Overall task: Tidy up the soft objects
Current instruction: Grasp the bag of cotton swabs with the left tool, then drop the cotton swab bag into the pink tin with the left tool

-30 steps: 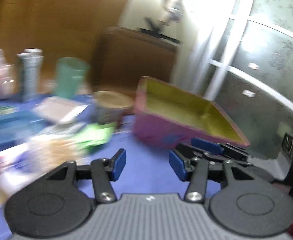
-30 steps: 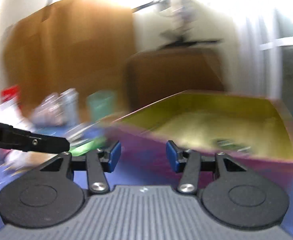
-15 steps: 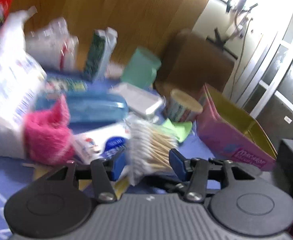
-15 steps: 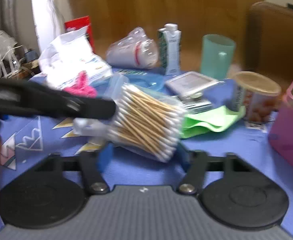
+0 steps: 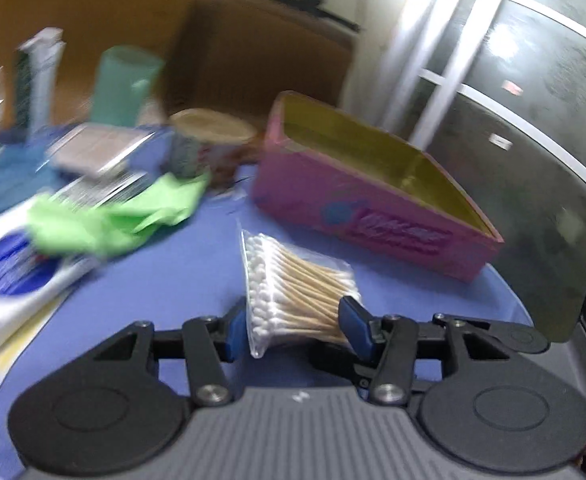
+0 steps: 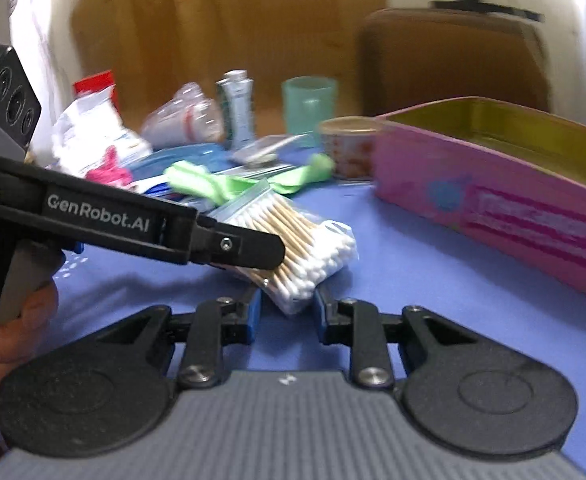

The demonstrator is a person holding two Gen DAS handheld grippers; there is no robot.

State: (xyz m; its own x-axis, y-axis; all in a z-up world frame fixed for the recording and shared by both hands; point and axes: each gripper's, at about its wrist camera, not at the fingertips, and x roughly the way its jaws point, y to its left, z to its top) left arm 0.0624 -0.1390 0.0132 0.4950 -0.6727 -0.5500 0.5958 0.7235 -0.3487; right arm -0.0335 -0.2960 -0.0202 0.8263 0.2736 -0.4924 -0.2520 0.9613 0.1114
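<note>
My table wears a blue cloth [image 5: 197,264]. On it lie a pink box [image 5: 373,208] with a yellow inside, a crumpled green cloth [image 5: 125,216], a round tin [image 5: 209,140], a teal cup [image 5: 121,84], and a white packet [image 5: 17,280].

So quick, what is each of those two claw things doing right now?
Left gripper: shut on the bag of cotton swabs.
Right gripper: jaws closing around the white-tipped end of the same bag, not clearly pressing yet.
</note>
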